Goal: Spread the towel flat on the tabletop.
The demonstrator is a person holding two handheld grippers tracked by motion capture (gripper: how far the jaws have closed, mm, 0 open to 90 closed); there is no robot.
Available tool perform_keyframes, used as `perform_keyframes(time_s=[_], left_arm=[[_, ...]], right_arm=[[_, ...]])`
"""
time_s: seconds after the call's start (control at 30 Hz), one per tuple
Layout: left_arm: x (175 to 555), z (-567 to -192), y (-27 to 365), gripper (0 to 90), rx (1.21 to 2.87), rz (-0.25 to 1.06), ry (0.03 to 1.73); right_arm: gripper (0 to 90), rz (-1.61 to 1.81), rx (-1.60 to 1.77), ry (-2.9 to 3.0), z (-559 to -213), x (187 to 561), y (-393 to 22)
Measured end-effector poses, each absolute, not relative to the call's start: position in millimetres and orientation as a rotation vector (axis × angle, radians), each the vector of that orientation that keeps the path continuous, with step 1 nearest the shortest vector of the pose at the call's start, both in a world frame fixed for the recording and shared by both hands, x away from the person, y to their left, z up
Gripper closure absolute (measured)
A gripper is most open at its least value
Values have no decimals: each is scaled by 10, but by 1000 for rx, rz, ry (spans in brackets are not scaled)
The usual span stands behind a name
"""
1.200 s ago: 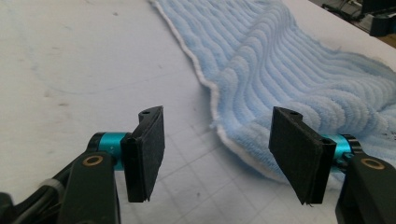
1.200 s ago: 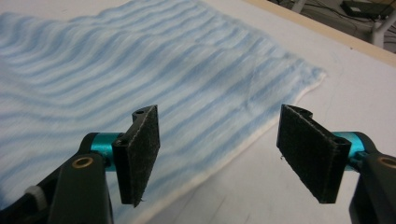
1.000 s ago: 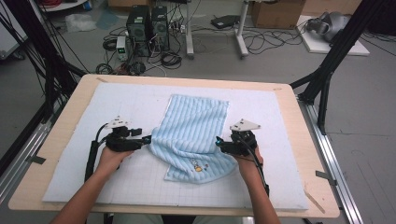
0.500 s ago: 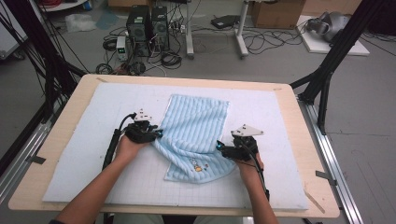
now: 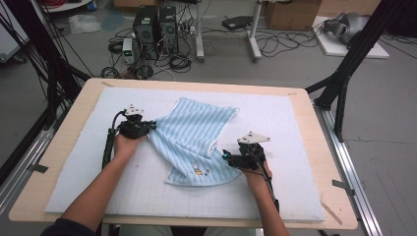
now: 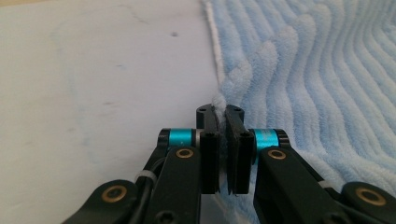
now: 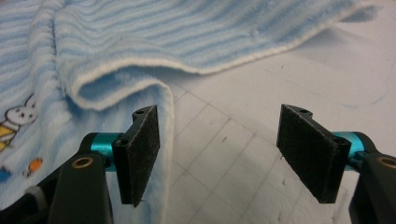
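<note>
High view. Towel (image 5: 194, 140): light blue, striped, partly folded over itself, lying on the white mat (image 5: 295, 128) that covers the tabletop (image 5: 78, 105). Its long axis runs on a slant, from the far corner up and to the right of the left gripper down to the near hem in front of the right gripper; the stripes follow that same slant. A small cartoon print sits on the near part. Left gripper (image 5: 147, 127): at the towel's left edge, touching it, the cloth spreading away to its right. Right gripper (image 5: 227, 156): at the towel's near right corner, the cloth lying to its left and beyond it.

Left gripper view. The jaws have just closed and stand almost together, with a pinch of the towel's (image 6: 317, 79) white-trimmed edge clamped between them. The cloth extends ahead and to the right of the jaws; bare mat (image 6: 93, 79) lies to their left.

Right gripper view. The jaws stand wide apart with nothing held; gridded mat (image 7: 224, 154) shows between them. The towel's (image 7: 196, 32) folded edge lies just ahead and to the left, its hem running beside the left jaw. Cartoon print (image 7: 16, 121) at far left.
</note>
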State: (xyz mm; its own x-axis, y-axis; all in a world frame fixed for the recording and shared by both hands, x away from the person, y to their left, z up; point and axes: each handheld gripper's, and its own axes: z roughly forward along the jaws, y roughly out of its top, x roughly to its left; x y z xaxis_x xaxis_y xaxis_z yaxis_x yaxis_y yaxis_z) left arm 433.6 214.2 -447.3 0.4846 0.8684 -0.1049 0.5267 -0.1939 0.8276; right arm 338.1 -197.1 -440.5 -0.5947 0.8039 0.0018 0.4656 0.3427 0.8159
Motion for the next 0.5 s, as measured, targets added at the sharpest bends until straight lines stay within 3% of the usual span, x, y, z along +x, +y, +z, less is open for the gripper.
perform_keyframes(time_s=[0.23, 0.27, 0.37, 0.5], left_arm=[[4417, -4473, 2397, 840, 1768, 483, 1226], [4415, -4473, 2399, 802, 1762, 474, 1227], [4410, -4463, 2418, 497, 1708, 446, 1265], [4340, -4431, 2470, 402, 1703, 464, 1232]], right_arm=[[311, 1144, 1115, 2213, -4442, 3465, -1843], [316, 1147, 1118, 2212, -4441, 3485, -1821], [337, 1171, 1130, 2199, -4418, 3559, -1767], [428, 1229, 1134, 2203, -4371, 3683, -1663]])
